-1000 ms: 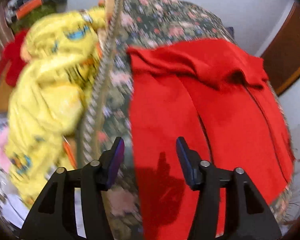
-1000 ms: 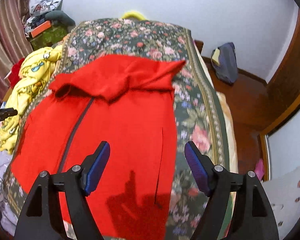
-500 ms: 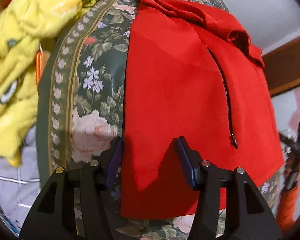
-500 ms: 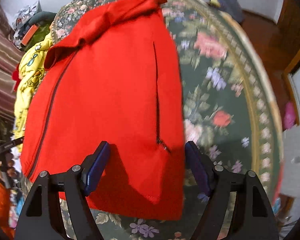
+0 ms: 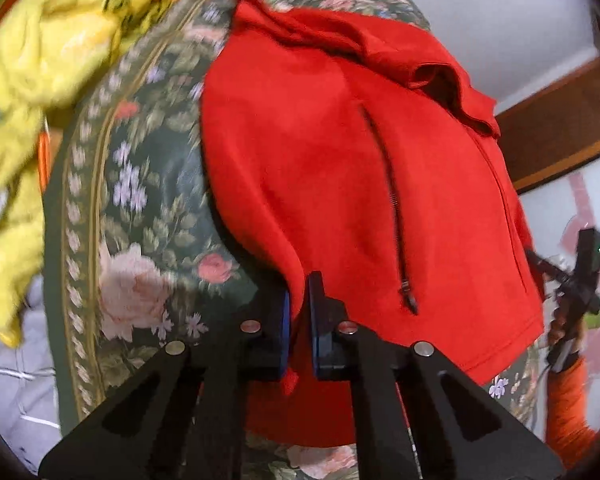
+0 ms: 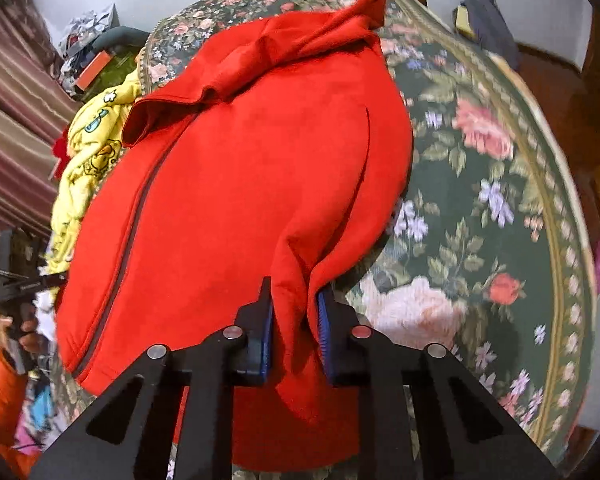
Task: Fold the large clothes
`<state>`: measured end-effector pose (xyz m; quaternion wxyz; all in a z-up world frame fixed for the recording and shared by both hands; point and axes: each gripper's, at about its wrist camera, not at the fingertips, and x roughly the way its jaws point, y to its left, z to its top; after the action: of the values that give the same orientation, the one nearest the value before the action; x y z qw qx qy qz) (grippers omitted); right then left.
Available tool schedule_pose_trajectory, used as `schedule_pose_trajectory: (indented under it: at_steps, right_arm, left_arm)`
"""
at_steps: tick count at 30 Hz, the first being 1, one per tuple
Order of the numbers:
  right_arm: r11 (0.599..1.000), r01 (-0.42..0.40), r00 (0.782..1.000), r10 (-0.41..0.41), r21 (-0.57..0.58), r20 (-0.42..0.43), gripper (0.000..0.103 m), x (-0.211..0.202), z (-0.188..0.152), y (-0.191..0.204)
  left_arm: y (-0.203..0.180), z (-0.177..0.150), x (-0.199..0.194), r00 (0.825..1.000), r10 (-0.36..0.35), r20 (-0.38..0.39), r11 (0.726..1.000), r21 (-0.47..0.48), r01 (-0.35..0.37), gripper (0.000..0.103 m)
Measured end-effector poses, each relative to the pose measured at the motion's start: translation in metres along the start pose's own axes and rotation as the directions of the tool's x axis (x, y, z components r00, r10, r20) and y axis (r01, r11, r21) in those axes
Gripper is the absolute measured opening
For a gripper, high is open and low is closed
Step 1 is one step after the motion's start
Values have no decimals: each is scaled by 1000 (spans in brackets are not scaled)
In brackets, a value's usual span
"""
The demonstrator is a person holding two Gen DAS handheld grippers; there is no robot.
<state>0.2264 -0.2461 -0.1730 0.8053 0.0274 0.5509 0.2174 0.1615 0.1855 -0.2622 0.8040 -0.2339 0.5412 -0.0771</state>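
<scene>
Red zip jacket (image 5: pixel 340 184) on bedspread

A bed covered by a dark green woven spread (image 6: pixel 480 200) with pink roses, lilac flowers and a pale leaf-patterned border carries everything here. Lying directly on it is a bright red fleece zip-up jacket (image 6: pixel 240 184), front side up, its dark zipper running down the middle and its collar end bunched toward the far side of the bed; the same jacket (image 5: pixel 320 168) shows in the left wrist view with its near hem raised off the spread (image 5: pixel 148 208). Along the bed's left edge sits a crumpled yellow cartoon-print garment (image 6: pixel 88 152), though it may be resting partly beside the bed rather than on it.
</scene>
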Motion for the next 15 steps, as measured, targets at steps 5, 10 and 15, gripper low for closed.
schedule_pose_trajectory:
  at_steps: [5,10,15]
  right_arm:
    - [998,-4,997,9,-57,72,16,-18,10,12]
    - [996,-28,983,42,-79,179,16,-42,39,17]
    - [995,-8,966,34,-103,256,16,-52,74,26]
  left_arm:
    - [-26,19,-27,995,23,98,995,90,-32,6]
    - [-40,58,-56,981,14,193,993,109,-35,6]
    - [-51,100,-83,956,-34,291,994,110,2,6]
